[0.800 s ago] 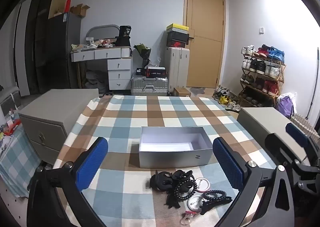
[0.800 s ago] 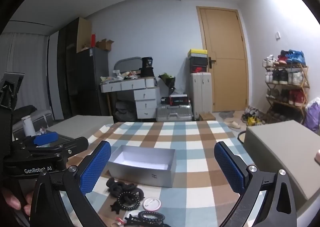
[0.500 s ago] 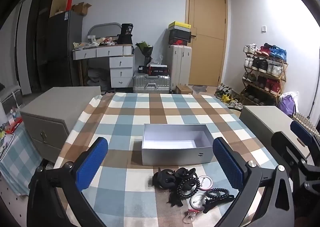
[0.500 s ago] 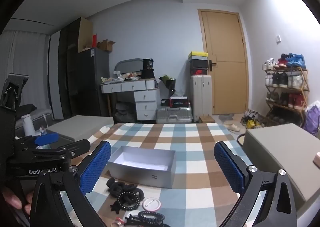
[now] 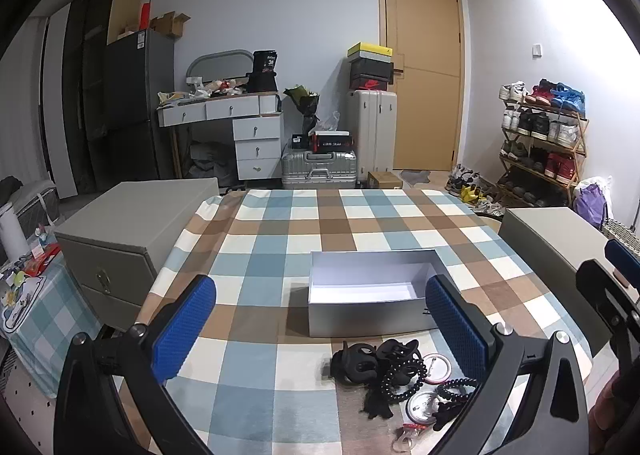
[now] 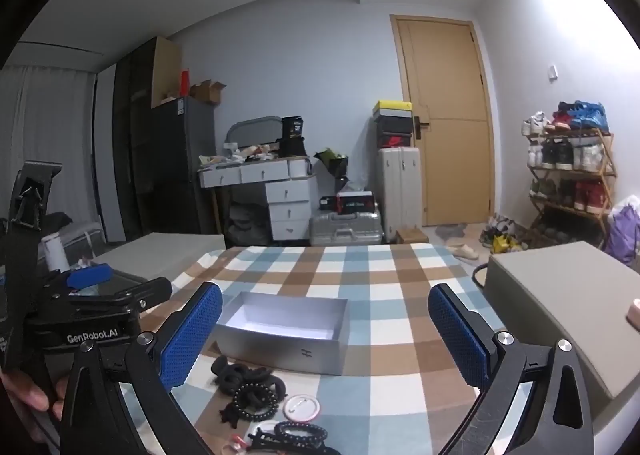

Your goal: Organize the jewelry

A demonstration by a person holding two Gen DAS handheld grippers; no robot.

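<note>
Nothing has yet gone into the box point(image 5: 370, 297), whose white inside shows bare in both wrist views. It sits on the checked surface point(image 5: 280, 239) straight ahead of the jaws. The whole jewelry pile point(image 5: 394, 375) lies on the near side of the box, close to it and just short of the right-hand blue pad in the left wrist view: black claw clips point(image 5: 360, 361), a black bead bracelet point(image 6: 256, 401), a round badge point(image 6: 300, 407) and a second bead string point(image 6: 301, 431) among them, loosely tangled. The left gripper point(image 5: 320, 329) hangs above the surface with its jaws spread wide and holding nothing; the right gripper point(image 6: 324, 335) is likewise wide open and empty, the pile low between its pads. Judged from this, the sorting has not started: every piece is left to be picked up and placed in the box, and the tangle may need separating first.
</note>
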